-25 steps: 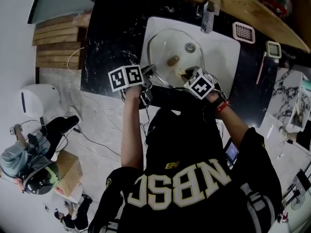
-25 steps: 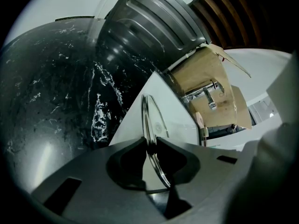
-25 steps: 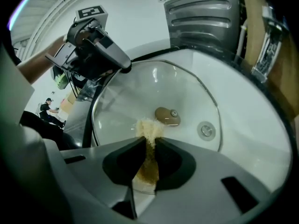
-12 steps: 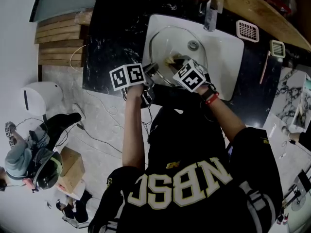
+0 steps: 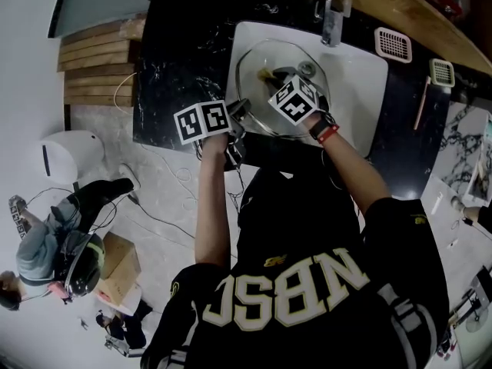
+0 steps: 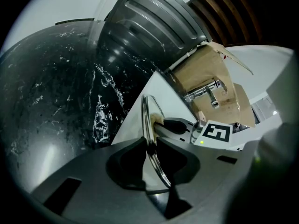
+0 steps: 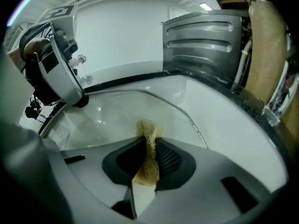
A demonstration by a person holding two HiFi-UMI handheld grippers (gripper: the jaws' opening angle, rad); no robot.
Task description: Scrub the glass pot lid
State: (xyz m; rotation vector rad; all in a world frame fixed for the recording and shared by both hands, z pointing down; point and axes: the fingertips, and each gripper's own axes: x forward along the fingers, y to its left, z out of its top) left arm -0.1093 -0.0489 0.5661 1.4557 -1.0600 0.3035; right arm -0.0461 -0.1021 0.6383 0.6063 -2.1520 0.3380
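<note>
– While the left claw (image 5: 238, 109) stands clenched on the lid (image 5: 257, 102), which step is in hand?
– Scrubbing, judged mid-stroke. Head view: the lid sits in the sink (image 5: 357, 75), which is set in the black table (image 5: 181, 60). The right claw (image 5: 270, 76) presses a sponge (image 5: 264, 73) onto the far part of the glass.
– Left gripper view?
– Both jaws clamp the lid (image 6: 148, 118) at its edge, seen edge-on.
– Right gripper view?
– The jaws grip the sponge (image 7: 148, 146), with its tip on the lid (image 7: 112, 120).
– Next move?
– Probably draw the sponge back across the unscrubbed glass under steady pressure. Keep the edge grip firm.
– Change from a second ago?
– The right claw has travelled from the lid's near right edge toward its far side. The left claw has held position.
</note>
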